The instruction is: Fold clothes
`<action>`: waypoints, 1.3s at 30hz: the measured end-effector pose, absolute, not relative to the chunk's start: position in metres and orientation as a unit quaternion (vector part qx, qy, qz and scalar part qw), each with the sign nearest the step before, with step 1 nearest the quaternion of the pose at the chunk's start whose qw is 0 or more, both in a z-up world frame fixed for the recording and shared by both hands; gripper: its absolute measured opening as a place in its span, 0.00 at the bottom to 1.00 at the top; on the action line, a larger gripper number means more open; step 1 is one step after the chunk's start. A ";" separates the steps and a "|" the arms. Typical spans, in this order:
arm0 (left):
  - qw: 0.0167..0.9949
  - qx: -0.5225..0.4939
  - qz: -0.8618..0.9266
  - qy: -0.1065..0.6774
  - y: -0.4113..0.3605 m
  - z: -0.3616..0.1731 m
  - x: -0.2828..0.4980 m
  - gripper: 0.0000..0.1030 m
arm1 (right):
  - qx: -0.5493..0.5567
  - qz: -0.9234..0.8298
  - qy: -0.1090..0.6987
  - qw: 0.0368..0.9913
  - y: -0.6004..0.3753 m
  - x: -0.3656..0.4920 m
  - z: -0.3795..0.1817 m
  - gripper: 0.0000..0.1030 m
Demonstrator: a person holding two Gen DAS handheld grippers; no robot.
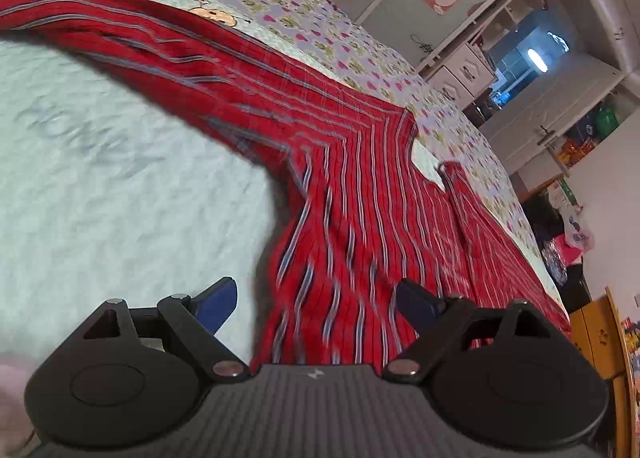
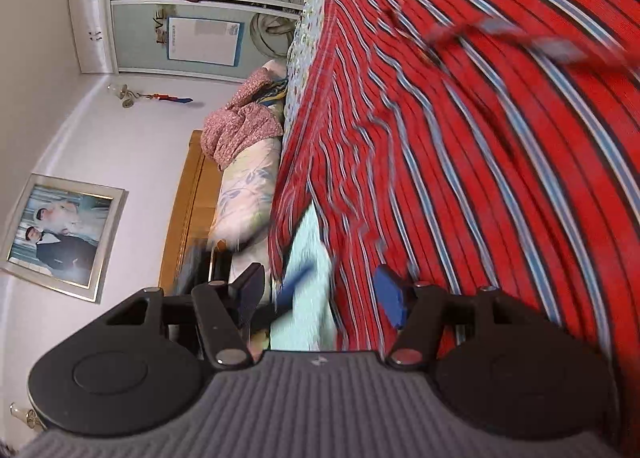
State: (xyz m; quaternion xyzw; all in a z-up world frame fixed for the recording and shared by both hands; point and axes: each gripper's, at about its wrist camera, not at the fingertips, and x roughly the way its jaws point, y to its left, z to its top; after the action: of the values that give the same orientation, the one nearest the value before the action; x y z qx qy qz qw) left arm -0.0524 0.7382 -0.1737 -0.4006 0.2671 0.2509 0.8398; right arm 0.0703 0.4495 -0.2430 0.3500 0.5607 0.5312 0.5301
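Left wrist view: the red striped shirt lies spread across the pale quilted bedspread, one long sleeve running off toward ten o'clock, the neckline out at two o'clock. The left gripper hangs low over the near edge of the cloth, jaws wide apart, nothing between them. The picture smears with motion. The left-hand finger sits over bare bedspread, the other over stripes, so the shirt's side edge runs between them. For a good pinch here, I judge the jaws should take that edge squarely and bite one layer cleanly before lifting.

Right wrist view: the camera is rolled on its side, the shirt filling everything from twelve through four o'clock. The right gripper is also spread open and empty. A strip of pale bedspread shows between its fingers, the red edge just at its one o'clock. A pillow pile lies at ten o'clock. Whether the shirt lies flat for a fold or is being smoothed, I cannot tell; either way both grips should match in height so the fabric rises evenly, without a twist.
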 end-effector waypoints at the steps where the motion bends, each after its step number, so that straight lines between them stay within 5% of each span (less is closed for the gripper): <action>1: 0.837 -0.387 0.261 0.286 0.740 -0.180 -0.042 0.85 | 0.340 0.535 0.558 0.535 0.444 0.063 -0.245 0.60; 3: 0.833 -0.359 0.278 0.316 0.741 -0.188 -0.024 0.73 | 0.299 0.544 0.548 0.561 0.442 0.051 -0.246 0.36; 5: 0.838 -0.329 0.285 0.329 0.732 -0.186 -0.020 0.75 | 0.281 0.538 0.547 0.577 0.443 0.049 -0.245 0.30; 7: 0.842 -0.298 0.292 0.342 0.723 -0.184 -0.015 0.75 | 0.288 0.532 0.554 0.572 0.440 0.055 -0.242 0.34; 10: 0.847 -0.280 0.287 0.350 0.715 -0.183 -0.019 0.76 | 0.280 0.536 0.551 0.575 0.438 0.060 -0.238 0.57; 13: 0.846 -0.290 0.283 0.348 0.710 -0.179 -0.031 0.76 | 0.267 0.544 0.544 0.580 0.436 0.063 -0.235 0.49; 19: 0.839 -0.351 0.269 0.319 0.691 -0.183 -0.070 0.76 | 0.189 0.551 0.518 0.626 0.435 0.047 -0.221 0.50; 26: 0.831 -0.375 0.248 0.327 0.683 -0.177 -0.117 0.76 | 0.075 0.545 0.484 0.681 0.441 -0.006 -0.196 0.66; 30: 0.815 -0.403 0.273 0.313 0.699 -0.172 -0.142 0.75 | 0.037 0.546 0.477 0.688 0.444 -0.031 -0.183 0.67; 39: 0.754 -0.473 0.434 0.141 0.778 -0.139 -0.221 0.75 | 0.103 0.554 0.479 0.673 0.489 -0.025 -0.166 0.67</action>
State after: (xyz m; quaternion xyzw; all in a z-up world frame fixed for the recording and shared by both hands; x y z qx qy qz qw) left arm -0.2209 0.7777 -0.1389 -0.4728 0.1408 0.4340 0.7538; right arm -0.0248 0.4888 -0.1659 0.1033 0.4793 0.5542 0.6727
